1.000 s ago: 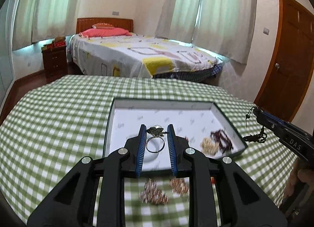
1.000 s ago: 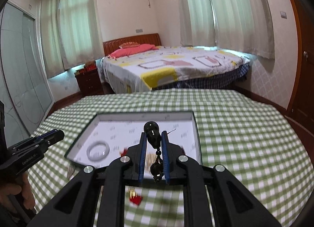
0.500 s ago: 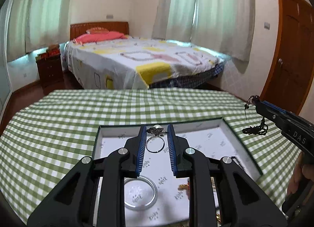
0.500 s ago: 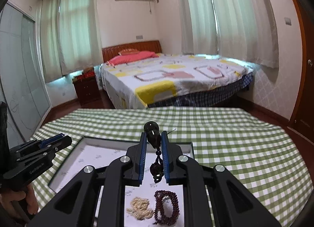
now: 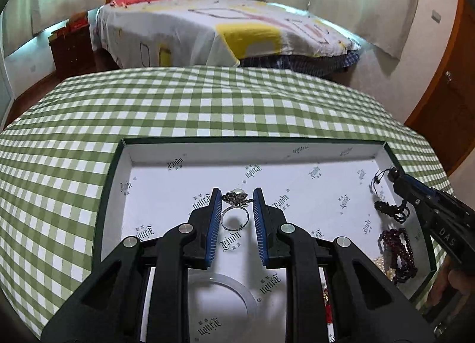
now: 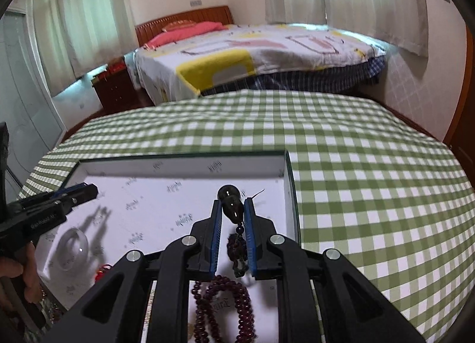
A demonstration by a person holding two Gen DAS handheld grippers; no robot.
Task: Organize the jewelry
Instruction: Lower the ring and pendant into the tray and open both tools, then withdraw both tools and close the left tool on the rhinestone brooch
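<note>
My left gripper (image 5: 237, 198) is shut on a silver ring (image 5: 236, 212) with a flower top, held over the middle of the white-lined tray (image 5: 297, 147). My right gripper (image 6: 232, 206) is shut on a dark gourd pendant (image 6: 230, 205) whose beaded tassel hangs between the fingers, over the tray's right part (image 6: 178, 165). A dark red bead bracelet (image 6: 221, 307) lies in the tray below the right gripper and shows in the left wrist view (image 5: 399, 249). A clear bangle (image 5: 219, 292) lies in the tray under the left gripper.
The tray sits on a green checked tablecloth (image 5: 207, 99). Pale beads (image 5: 381, 264) lie beside the red bracelet. A small red item (image 6: 101, 271) lies by the tray's near edge. A bed (image 5: 222, 22) and a wooden nightstand (image 5: 72, 46) stand beyond the table.
Both grippers have moved forward and lower over the tray, still holding the ring and the pendant. The tray now fills more of both views.
</note>
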